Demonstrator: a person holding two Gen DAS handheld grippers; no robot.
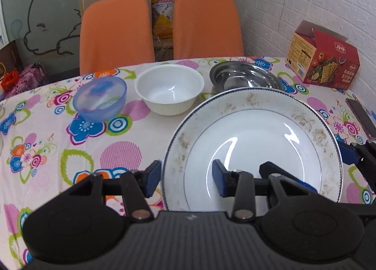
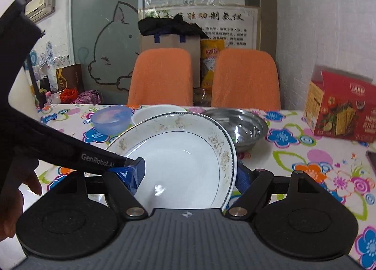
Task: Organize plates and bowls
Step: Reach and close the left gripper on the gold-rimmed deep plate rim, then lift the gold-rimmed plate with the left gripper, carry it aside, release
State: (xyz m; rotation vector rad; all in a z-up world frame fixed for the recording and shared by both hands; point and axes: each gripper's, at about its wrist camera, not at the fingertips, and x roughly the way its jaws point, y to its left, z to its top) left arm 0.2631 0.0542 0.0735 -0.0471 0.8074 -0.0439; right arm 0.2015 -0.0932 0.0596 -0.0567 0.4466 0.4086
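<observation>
I am looking along both grippers at a table covered with a white cloth printed with bright flowers (image 1: 58, 143). A round white china plate with a thin blue rim line and faded gold flower pattern (image 1: 253, 129) sits between the 2 tools, raised at its near side and tilted in the right wrist view (image 2: 178, 152).

My left gripper (image 1: 185, 179) straddles the plate's left rim: one blue-padded finger (image 1: 152, 179) is outside the edge over the cloth, the other (image 1: 219, 179) lies over the plate's well. A gap shows between each pad and the china, so it looks released rather than clamped, though I cannot be certain.

My right gripper (image 2: 190, 174) has one blue pad (image 2: 135, 173) inside the plate and the other tucked behind the right rim (image 2: 243, 179). It looks spread about the rim; I cannot tell whether either pad bears on the plate. In the right wrist view the left tool's black arm crosses the lower left, with part of a hand (image 2: 14, 199) at the edge.

Beyond the plate stand 3 bowls in a row: a translucent blue plastic bowl (image 1: 101, 97) at left, a plain white bowl (image 1: 169, 89) in the middle, and a shiny steel bowl (image 1: 244, 77) at right, partly hidden by the plate's far rim. A red cracker box (image 1: 322, 58) stands near the right wall. 2 orange chair backs (image 1: 117, 32) face the table's far side.
</observation>
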